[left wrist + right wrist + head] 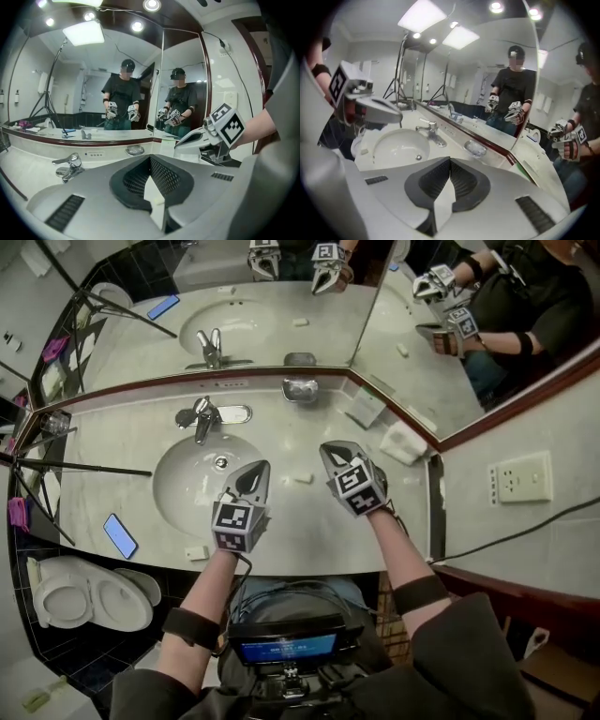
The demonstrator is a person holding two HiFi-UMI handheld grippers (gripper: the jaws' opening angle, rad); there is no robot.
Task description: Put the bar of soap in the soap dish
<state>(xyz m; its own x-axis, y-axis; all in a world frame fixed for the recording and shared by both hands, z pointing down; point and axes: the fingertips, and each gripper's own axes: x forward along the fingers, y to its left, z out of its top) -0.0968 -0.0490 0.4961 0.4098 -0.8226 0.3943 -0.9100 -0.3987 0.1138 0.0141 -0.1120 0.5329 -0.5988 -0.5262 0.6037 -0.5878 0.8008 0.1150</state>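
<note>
You're holding the left hand-held gripper (257, 470) and right hand-held gripper (330, 452) shut, empty; be checking the soap dish (300, 390) ahead: contents unclear.

Faucet (201, 418) sits behind the sink basin (187, 488), soap dish (300, 390) off to its right against the mirror (262, 315), phone (120, 535) front-left on the counter (309, 531).

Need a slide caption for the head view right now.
Left gripper and right gripper hover shut over the counter; soap dish sits at the mirror.
</note>
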